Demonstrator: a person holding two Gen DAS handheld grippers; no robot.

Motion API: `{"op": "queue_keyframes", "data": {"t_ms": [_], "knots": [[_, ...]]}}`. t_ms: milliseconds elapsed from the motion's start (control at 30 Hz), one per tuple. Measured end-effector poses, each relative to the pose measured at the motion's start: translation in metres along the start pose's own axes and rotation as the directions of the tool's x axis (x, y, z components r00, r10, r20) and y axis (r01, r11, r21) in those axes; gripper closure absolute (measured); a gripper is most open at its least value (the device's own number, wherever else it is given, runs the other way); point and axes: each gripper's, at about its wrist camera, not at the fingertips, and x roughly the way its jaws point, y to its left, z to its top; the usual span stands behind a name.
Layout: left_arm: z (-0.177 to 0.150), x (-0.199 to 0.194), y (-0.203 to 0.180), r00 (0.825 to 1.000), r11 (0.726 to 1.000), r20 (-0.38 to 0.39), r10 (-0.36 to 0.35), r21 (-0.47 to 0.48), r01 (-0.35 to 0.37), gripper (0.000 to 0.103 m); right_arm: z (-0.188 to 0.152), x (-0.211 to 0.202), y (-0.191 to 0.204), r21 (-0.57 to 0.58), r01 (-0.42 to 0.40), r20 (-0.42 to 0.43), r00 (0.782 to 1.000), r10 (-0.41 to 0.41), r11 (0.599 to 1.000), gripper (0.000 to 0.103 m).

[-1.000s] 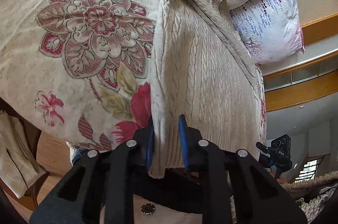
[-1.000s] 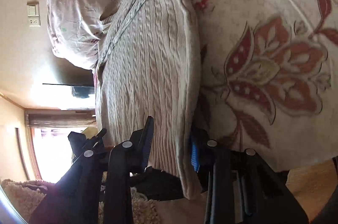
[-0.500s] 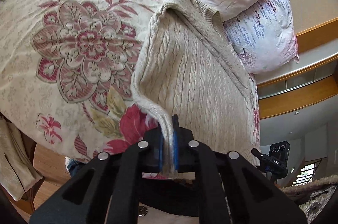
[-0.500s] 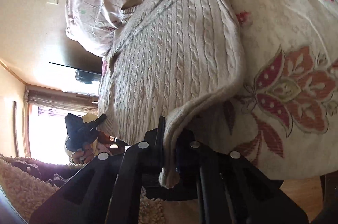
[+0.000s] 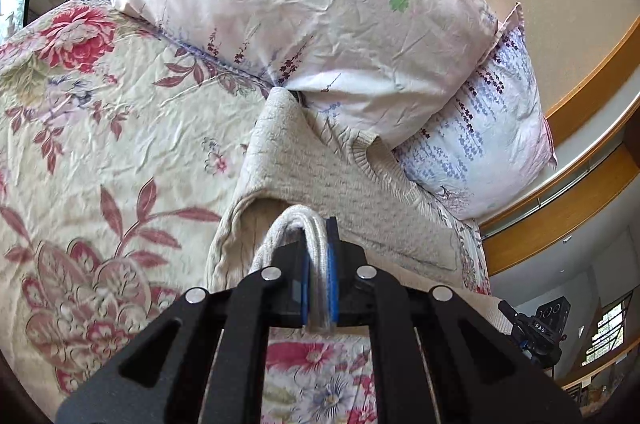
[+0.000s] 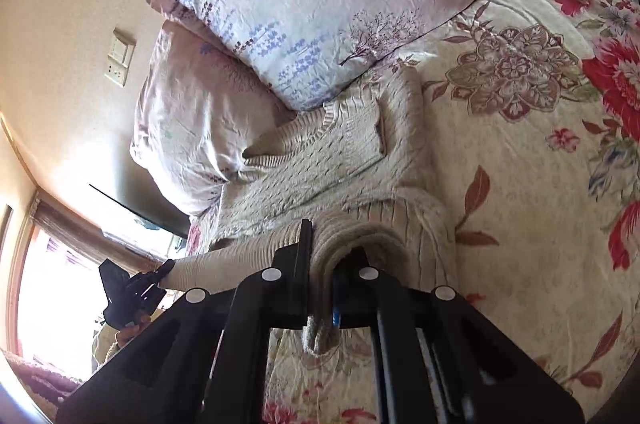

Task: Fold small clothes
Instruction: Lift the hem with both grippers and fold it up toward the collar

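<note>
A cream cable-knit sweater (image 5: 320,176) lies on the floral bedspread (image 5: 120,128), its collar end against the pillows. My left gripper (image 5: 318,264) is shut on the sweater's ribbed hem, which loops up out of the blue pads, lifted off the bed. In the right wrist view the same sweater (image 6: 320,164) stretches toward the pillows, and my right gripper (image 6: 320,264) is shut on the other hem corner, the knit bunched over its fingers. The lifted hem spans leftward to the other gripper (image 6: 132,288), which pinches its far end.
Two pale floral pillows (image 5: 304,4) (image 5: 480,128) lean against the beige wall at the head of the bed. A light switch plate (image 6: 120,58) is on the wall. A bright window (image 6: 44,284) sits beyond the bed's edge. Bedspread (image 6: 540,184) spreads wide beside the sweater.
Both grippers closed on the sweater's hem, then lifted it off the bed and carried it toward the pillows, so the lower part is now doubling over the upper part.
</note>
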Motion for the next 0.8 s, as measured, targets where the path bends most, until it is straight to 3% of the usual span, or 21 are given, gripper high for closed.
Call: {"op": "queue_keyframes", "data": {"t_ms": [267, 433, 533, 633, 667, 700, 800], "knots": [[0.032, 0.048, 0.000, 1.000, 0.999, -0.001, 0.010, -0.039, -0.010, 0.096, 0.029, 0.032, -0.006, 0.035, 0.029, 0.027, 0.999, -0.030, 0.999, 0.095], [0.032, 0.078, 0.018, 0.996, 0.992, -0.060, 0.060, -0.111, -0.067, 0.096, 0.034, 0.064, -0.033, 0.124, 0.113, -0.056, 0.993, -0.107, 0.986, 0.095], [0.026, 0.083, 0.026, 0.996, 0.986, -0.067, 0.067, -0.146, -0.076, 0.095, 0.033, 0.068, -0.039, 0.163, 0.111, -0.080, 0.992, -0.099, 0.980, 0.094], [0.023, 0.085, 0.026, 0.995, 0.986, -0.068, 0.068, -0.145, -0.078, 0.092, 0.035, 0.067, -0.037, 0.165, 0.097, -0.105, 0.991, -0.080, 0.981, 0.082], [0.023, 0.086, 0.025, 0.995, 0.987, -0.068, 0.066, -0.145, -0.075, 0.090, 0.035, 0.067, -0.036, 0.167, 0.087, -0.112, 0.991, -0.069, 0.982, 0.074], [0.024, 0.086, 0.025, 0.996, 0.986, -0.069, 0.059, -0.149, -0.068, 0.085, 0.036, 0.066, -0.035, 0.168, 0.079, -0.118, 0.991, -0.059, 0.983, 0.067], [0.024, 0.088, 0.022, 0.997, 0.986, -0.072, 0.034, -0.159, -0.045, 0.069, 0.036, 0.063, -0.032, 0.181, 0.060, -0.122, 0.992, -0.038, 0.982, 0.057]]}}
